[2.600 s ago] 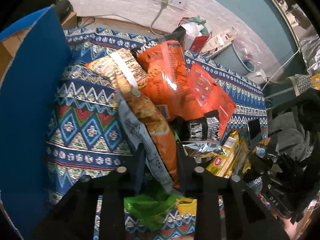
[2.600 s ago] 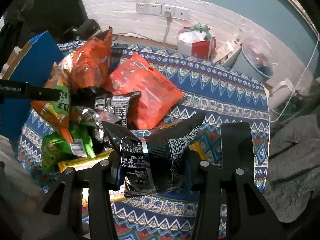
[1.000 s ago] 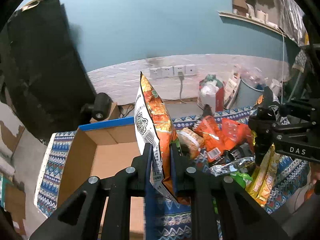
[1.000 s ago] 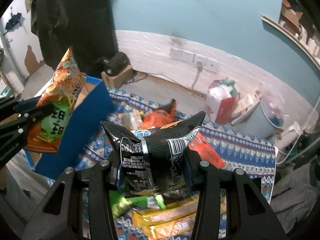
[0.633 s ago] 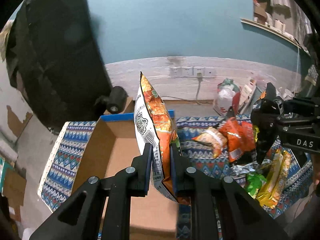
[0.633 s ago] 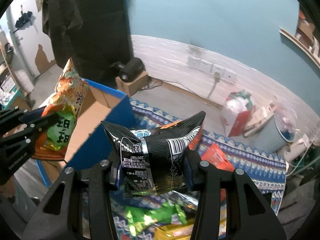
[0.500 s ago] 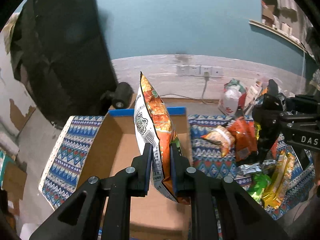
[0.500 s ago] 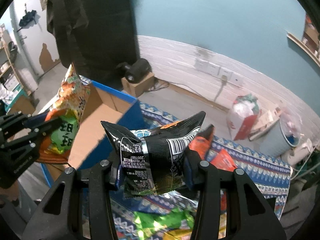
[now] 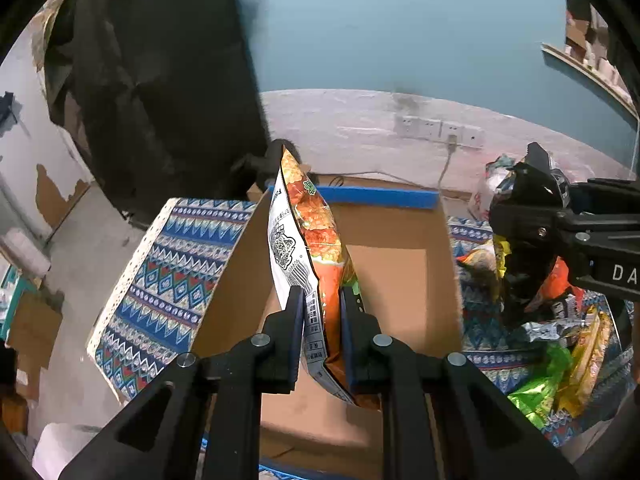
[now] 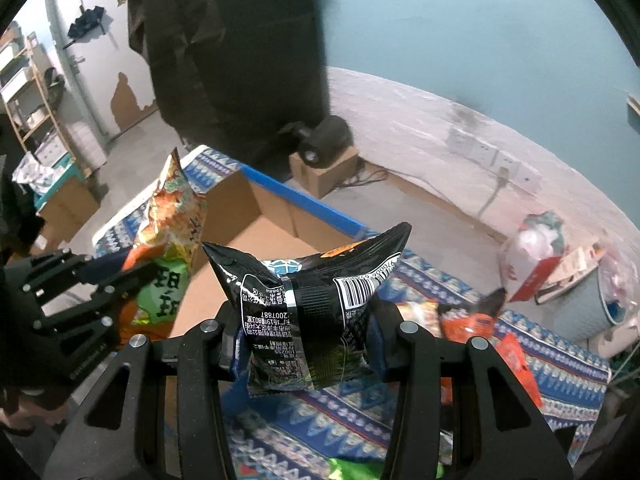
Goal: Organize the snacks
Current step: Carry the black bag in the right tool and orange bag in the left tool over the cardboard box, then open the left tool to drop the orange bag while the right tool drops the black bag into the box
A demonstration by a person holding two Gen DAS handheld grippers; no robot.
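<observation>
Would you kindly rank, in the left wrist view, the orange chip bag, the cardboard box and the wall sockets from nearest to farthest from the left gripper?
1. Orange chip bag: clamped between the left gripper's jaws.
2. Cardboard box: just beyond and below.
3. Wall sockets: on the far wall.

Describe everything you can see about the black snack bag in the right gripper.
The glossy black foil snack bag is a puffed pillow pack with a white barcode, printed white text and a centre back seam facing the camera. The right gripper is shut on its lower half, holding it upright in the air, near the open cardboard box with a blue rim. Nothing else touches it.
</observation>
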